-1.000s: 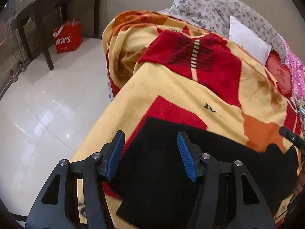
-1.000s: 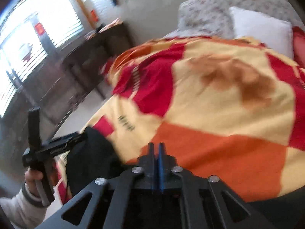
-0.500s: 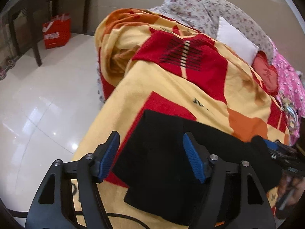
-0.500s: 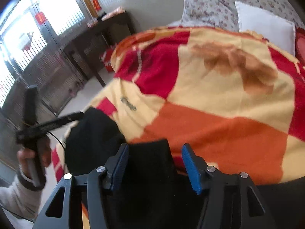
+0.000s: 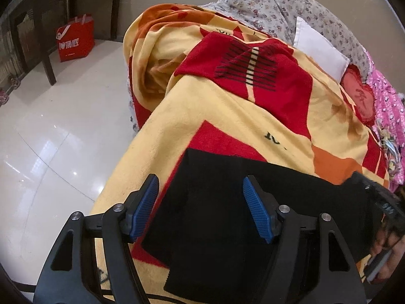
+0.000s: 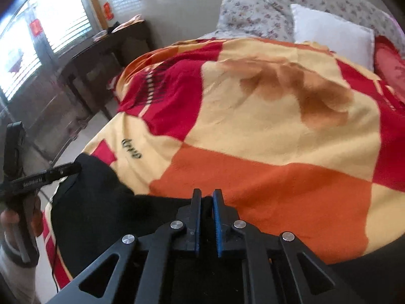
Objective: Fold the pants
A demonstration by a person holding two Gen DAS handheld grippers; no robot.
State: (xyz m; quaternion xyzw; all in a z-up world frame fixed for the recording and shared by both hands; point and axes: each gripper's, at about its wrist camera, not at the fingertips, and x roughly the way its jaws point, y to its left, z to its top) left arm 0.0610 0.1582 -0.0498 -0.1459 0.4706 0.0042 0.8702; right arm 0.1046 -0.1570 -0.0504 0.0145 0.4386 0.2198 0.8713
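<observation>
Tongs first: the left tongs (image 5: 201,204) stand wide apart low in the left wrist view, blue pads hovering over the black pants (image 5: 227,217) with nothing pinched between them. The right tongs (image 6: 207,217) at the bottom centre of the right wrist view have just been closing down from a wider gap; their pads now sit nearly together, and a thin edge of the black pants (image 6: 101,202) appears to be caught between them, though the dark cloth against the dark frame makes the pinch hard to read.

In the left wrist view the pants lie folded in layers across the lower half of the frame, on the near edge of the bed's blanket (image 5: 227,116), a yellow, red and orange one. At the lower right edge of that view the right tongs (image 5: 379,202) show only as a dark shape with a hand (image 5: 387,263) behind it.

In the right wrist view the left tongs (image 6: 63,171) reach in from the left edge, tip over the pants, gripped by a hand (image 6: 15,217). A white pillow (image 6: 334,33) sits at the upper right, a dark desk (image 6: 101,50) at the upper left. A red bag (image 5: 74,38) stands on the floor at the left view's upper left.
</observation>
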